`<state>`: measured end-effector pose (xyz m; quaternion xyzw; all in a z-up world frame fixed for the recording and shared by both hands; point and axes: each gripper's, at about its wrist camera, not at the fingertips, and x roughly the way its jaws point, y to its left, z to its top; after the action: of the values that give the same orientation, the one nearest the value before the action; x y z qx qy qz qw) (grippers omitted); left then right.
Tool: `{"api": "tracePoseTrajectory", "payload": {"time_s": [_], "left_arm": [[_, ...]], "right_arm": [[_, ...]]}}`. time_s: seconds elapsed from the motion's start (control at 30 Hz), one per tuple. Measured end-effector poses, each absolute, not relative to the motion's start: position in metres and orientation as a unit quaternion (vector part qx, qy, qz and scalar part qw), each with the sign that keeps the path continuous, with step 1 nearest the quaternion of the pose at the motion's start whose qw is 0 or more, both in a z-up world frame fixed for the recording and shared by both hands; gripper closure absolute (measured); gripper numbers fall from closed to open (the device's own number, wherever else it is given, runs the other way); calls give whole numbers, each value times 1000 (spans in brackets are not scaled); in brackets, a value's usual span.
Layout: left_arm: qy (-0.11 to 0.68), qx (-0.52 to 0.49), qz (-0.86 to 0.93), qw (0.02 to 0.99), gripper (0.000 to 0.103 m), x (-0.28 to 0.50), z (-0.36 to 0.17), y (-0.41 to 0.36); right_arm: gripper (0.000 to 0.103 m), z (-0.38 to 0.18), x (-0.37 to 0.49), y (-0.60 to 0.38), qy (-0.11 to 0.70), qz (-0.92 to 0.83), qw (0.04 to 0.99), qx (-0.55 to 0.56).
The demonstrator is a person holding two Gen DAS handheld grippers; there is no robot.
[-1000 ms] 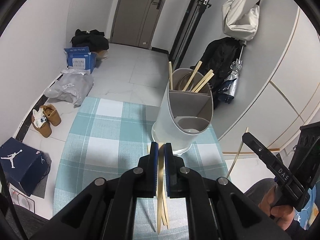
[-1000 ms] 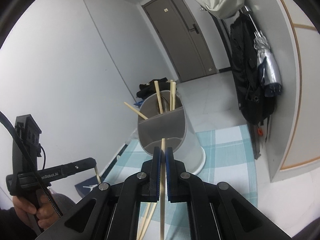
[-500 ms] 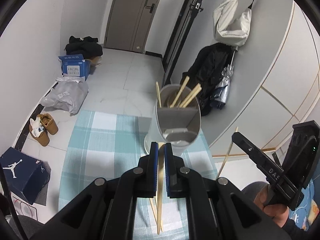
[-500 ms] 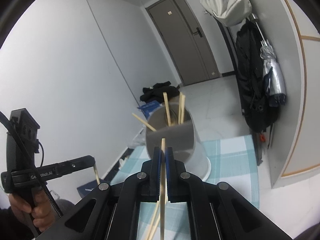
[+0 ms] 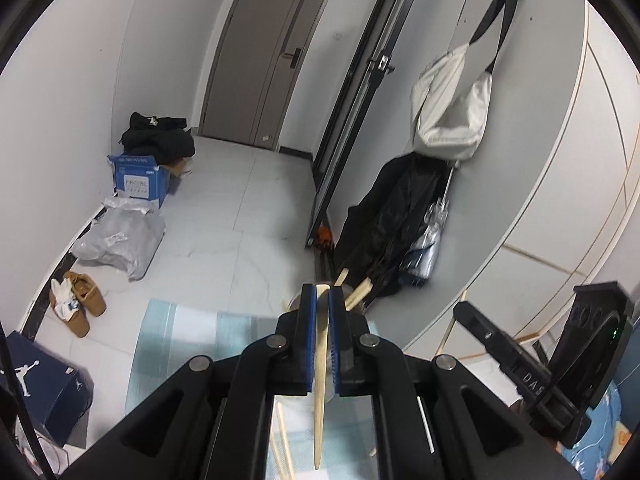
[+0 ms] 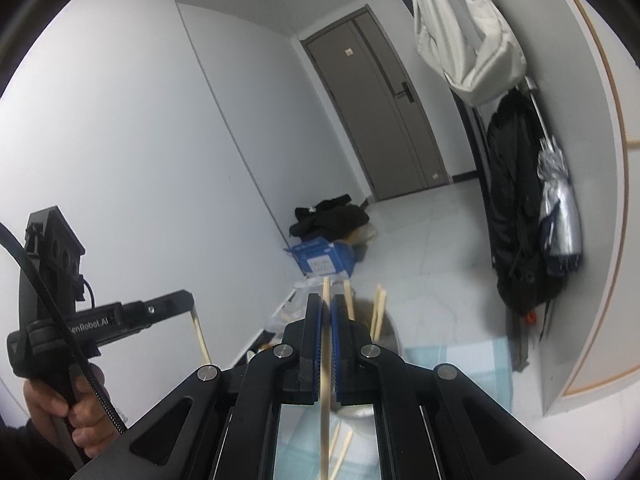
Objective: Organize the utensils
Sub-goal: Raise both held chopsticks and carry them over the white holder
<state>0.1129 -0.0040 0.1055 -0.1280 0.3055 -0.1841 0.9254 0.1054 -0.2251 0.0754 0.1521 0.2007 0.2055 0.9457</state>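
The left gripper (image 5: 322,294) has its blue-padded fingers (image 5: 307,336) clamped on a single wooden chopstick (image 5: 320,384), whose long end hangs down toward the checked tablecloth (image 5: 168,344) on the surface. The right gripper (image 6: 325,304) is likewise closed on another chopstick (image 6: 325,380), held nearly upright. Just beyond and below both sets of fingers stands the utensil holder (image 6: 386,334), mostly hidden behind them, with several chopsticks (image 6: 378,310) poking from it; which compartment they sit in I cannot tell. More loose chopsticks (image 6: 340,446) lie on the cloth below. Past the surface the tiled floor (image 5: 240,216) holds a blue cardboard box (image 5: 138,178), shoes (image 5: 78,302) and a grey bag (image 5: 120,240).
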Motion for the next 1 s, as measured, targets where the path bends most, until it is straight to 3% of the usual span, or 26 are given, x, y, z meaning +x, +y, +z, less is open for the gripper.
{"api": "tracePoseTrajectory", "payload": {"time_s": [0.5,1.0], "left_arm": [[259,-150,-185,936,100,164,147,-9],[232,-147,-145,951,100,199,119,-7]], "right_arm": [[99,137,170,-229,170,206,953,142],[99,134,215,-203,126,180,970,103]]}}
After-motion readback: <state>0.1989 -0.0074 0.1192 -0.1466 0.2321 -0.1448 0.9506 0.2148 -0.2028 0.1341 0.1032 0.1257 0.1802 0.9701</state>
